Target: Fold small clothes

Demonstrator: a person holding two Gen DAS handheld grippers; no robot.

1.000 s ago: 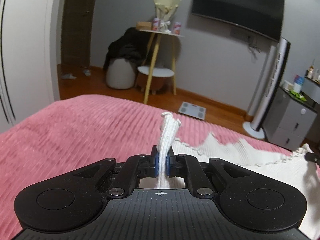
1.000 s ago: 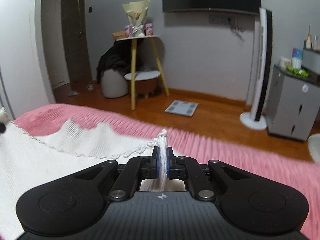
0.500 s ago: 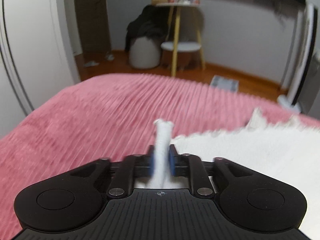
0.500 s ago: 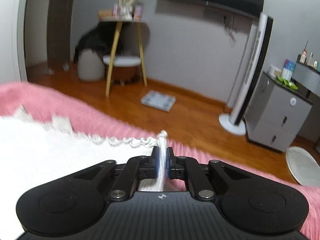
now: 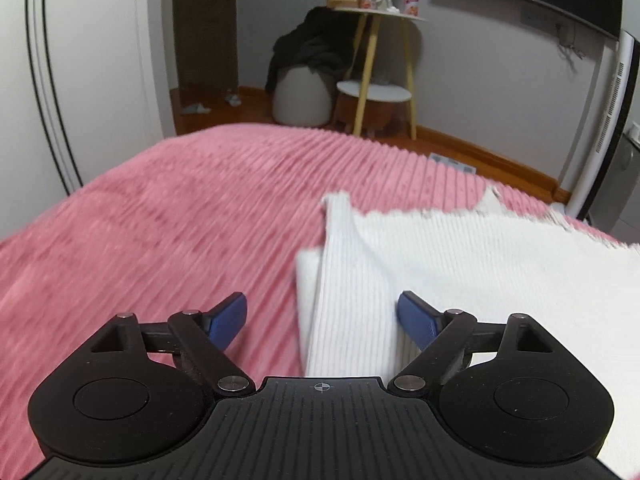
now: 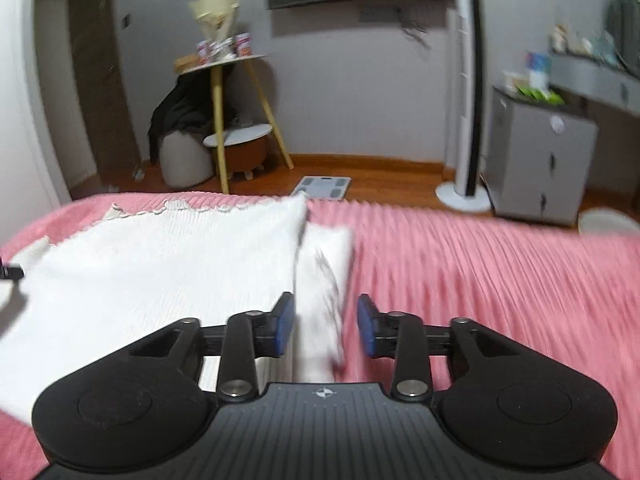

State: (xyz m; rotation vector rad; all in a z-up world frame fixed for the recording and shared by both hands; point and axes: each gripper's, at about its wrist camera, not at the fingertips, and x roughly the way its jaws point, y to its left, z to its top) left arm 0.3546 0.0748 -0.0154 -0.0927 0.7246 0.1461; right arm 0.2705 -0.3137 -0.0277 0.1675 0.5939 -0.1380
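Note:
A white ribbed knit garment [image 5: 460,264] lies flat on the pink bedspread [image 5: 160,232], folded over with a scalloped edge at the far side. My left gripper [image 5: 324,320] is open, its blue pads on either side of the garment's left strap. In the right wrist view the garment [image 6: 160,264] lies to the left, and my right gripper [image 6: 326,324] is open with the right strap lying between its pads. Neither gripper holds anything.
The pink ribbed bedspread [image 6: 480,280] stretches to both sides. Beyond the bed are a wooden floor, a yellow-legged side table [image 5: 376,60], a grey pouf [image 5: 300,96], a scale [image 6: 322,187], a tower fan [image 6: 466,92] and a grey cabinet [image 6: 540,152].
Both grippers were shut on the garment's corners and lifted; they have come down to the bed and opened, letting the garment go. It now lies flat and folded.

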